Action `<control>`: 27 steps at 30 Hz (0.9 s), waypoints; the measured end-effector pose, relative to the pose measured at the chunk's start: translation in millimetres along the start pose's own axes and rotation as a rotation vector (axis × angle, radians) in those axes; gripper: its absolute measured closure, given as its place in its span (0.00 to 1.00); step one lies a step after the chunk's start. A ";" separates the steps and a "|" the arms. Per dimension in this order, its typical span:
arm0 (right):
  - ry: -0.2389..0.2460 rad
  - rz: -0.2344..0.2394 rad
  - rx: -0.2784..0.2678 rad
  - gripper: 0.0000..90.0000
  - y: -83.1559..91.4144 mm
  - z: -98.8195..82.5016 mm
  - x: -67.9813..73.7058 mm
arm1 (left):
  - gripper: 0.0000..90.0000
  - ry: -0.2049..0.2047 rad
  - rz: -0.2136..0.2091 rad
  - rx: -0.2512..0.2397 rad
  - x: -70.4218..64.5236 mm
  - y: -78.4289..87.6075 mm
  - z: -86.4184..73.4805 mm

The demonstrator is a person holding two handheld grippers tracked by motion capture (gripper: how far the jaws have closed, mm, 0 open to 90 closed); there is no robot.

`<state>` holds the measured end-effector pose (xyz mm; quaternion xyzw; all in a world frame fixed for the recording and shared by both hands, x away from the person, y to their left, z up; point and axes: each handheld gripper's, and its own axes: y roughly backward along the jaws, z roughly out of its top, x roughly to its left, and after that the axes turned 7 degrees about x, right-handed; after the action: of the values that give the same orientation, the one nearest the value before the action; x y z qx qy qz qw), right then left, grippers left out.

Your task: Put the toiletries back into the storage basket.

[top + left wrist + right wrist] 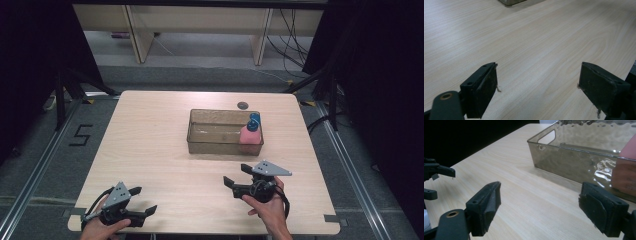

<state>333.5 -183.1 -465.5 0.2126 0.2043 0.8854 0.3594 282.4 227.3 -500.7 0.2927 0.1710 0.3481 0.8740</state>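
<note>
Now | my right gripper (pixel 238 175) gaped empty, left gripper (pixel 142 200) likewise | pink spray bottle (pixel 249 135) stood in clear bin (pixel 215 146), 1 o'clock | best approach: over rim, grip body squarely.

A laboratory recording bay, not a home or shop. A pale wood-grain table (pixel 150 150) stands centre frame on grey carpeted floor (pixel 200 75), flanked at left and right by black curtains (pixel 30 60) that screen the space. Metal floor rails (pixel 35 170) run diagonally along both sides of the table; a black numeral "5" (pixel 80 135) is marked on the floor at centre left. Loose cables (pixel 292 40) trail across the floor at upper right, beneath plain light-wood furniture legs (pixel 140 35) along the top edge. Yellow-and-black tape marks (pixel 306 103) sit by the far table corners.
</note>
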 end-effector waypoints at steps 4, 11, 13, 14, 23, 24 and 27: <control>0.004 0.010 0.002 0.20 0.6 -2.9 0.4 | 0.16 0.001 -0.001 -0.001 -0.6 0.8 0.3; -0.002 0.008 0.013 0.21 2.0 -8.0 4.2 | 0.16 0.007 -0.003 0.008 -0.8 -0.2 0.1; -0.001 0.018 0.018 0.21 2.7 -9.2 6.1 | 0.16 0.005 -0.003 0.006 -0.9 -0.3 0.0; 0.016 0.006 0.013 0.21 2.4 -9.7 5.8 | 0.16 0.005 -0.003 0.005 -1.0 -0.2 0.0; 0.018 0.010 0.026 0.20 8.0 -14.8 9.6 | 0.16 -0.001 -0.002 0.004 -0.8 -0.7 -0.1; 0.009 0.013 0.012 0.20 9.5 -15.6 10.6 | 0.16 -0.001 -0.002 0.004 -0.8 -0.7 -0.2; -0.006 0.022 0.009 0.20 9.6 -17.8 12.0 | 0.16 0.004 -0.004 -0.001 -1.2 -0.9 -0.2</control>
<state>311.1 -184.4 -472.6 0.2189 0.2047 0.8877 0.3494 282.0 226.0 -501.3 0.2913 0.1731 0.3470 0.8745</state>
